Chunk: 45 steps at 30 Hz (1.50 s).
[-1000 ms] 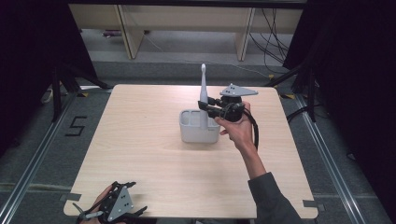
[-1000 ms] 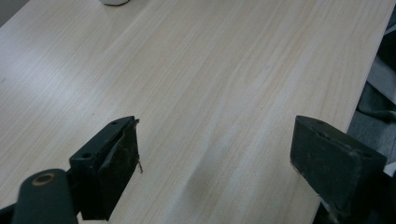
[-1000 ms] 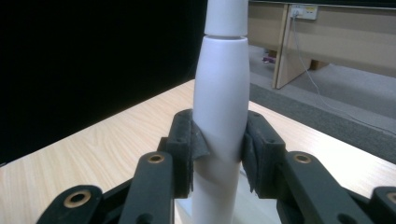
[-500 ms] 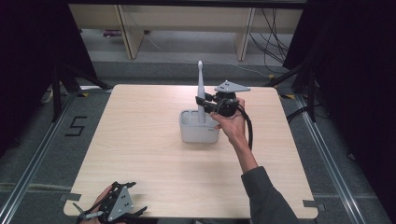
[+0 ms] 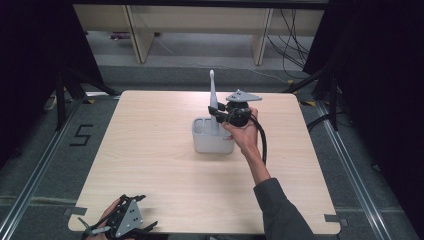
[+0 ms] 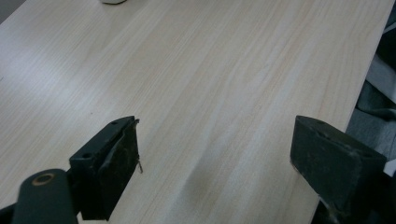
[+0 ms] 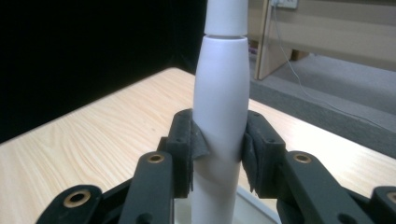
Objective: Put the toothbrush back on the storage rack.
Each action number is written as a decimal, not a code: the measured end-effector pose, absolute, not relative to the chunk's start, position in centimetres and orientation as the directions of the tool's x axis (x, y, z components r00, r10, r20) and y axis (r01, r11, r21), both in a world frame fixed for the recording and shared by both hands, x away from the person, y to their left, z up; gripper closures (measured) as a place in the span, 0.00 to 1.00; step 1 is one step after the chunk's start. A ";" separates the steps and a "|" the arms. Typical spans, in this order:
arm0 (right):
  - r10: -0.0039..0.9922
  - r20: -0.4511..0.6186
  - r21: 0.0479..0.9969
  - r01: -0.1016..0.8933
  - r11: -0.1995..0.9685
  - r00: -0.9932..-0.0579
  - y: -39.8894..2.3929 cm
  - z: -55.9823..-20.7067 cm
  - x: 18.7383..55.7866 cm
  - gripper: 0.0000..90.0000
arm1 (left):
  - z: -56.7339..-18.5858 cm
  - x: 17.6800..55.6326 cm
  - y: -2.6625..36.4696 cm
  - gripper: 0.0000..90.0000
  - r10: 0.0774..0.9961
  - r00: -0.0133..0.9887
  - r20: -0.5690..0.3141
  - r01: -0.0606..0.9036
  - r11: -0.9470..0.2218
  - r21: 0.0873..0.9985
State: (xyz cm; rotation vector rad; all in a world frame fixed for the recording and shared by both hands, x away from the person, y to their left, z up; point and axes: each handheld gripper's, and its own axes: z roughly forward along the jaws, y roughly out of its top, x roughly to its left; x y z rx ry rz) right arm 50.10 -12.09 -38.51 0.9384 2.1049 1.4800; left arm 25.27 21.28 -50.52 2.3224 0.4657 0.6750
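Note:
A white electric toothbrush [image 5: 213, 100] stands upright with its lower end inside a white holder box [image 5: 212, 136] in the middle of the table. My right gripper [image 5: 218, 113] is shut on the toothbrush's handle [image 7: 220, 126], one black jaw on each side, just above the box's rim. My left gripper [image 5: 125, 224] rests at the table's near left edge, held in a hand. In the left gripper view its jaws stand wide apart over bare wood, with nothing between them [image 6: 215, 154].
The light wooden table [image 5: 150, 165] stands on grey floor with metal rails at both sides. A wooden shelf unit [image 5: 200, 25] sits beyond the far edge. The right gripper's black cable [image 5: 262, 142] hangs along the forearm. A floor mark "5" [image 5: 81, 135] lies left.
The right gripper has carried the toothbrush left and down, from beside the box's right end to over its left compartment, and the brush now stands more upright. The left gripper has not moved.

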 end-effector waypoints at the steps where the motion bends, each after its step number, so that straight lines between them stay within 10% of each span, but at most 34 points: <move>1: 0.713 0.031 0.932 0.279 0.233 -0.701 -12.2 -38.8 50.3 0.74 | -50.5 25.3 21.3 0.17 0.489 0.804 0.339 0.146 -0.714 0.684; 45: 0.732 0.031 0.824 0.432 0.367 -0.681 -10.9 -42.4 50.1 0.74 | -50.6 25.3 21.3 0.17 0.483 0.811 0.331 0.148 -0.716 0.682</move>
